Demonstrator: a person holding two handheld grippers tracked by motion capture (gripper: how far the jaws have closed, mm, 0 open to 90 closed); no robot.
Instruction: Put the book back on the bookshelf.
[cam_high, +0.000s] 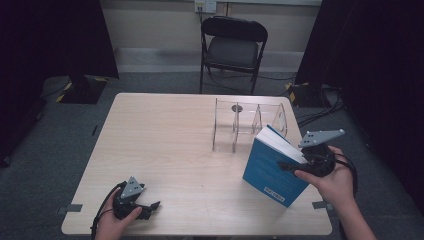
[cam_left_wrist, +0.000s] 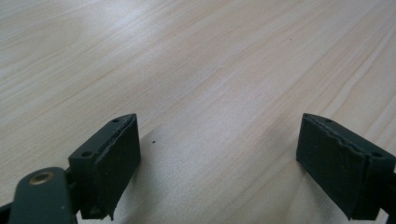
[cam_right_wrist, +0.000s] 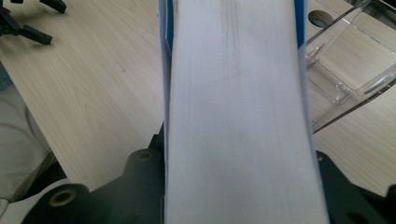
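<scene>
Clamping the stiff, fairly heavy book (cam_high: 272, 167) at its page edge, right hand-held gripper (cam_high: 294, 166) risks slipping; left hand-held gripper (cam_high: 150, 207) rests apart.

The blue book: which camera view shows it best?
The high view: the blue book shows whole, cover and page edges, tilted above the table in the right tool. The right gripper view shows its white page edges close up; the left gripper view shows bare tabletop.
</scene>
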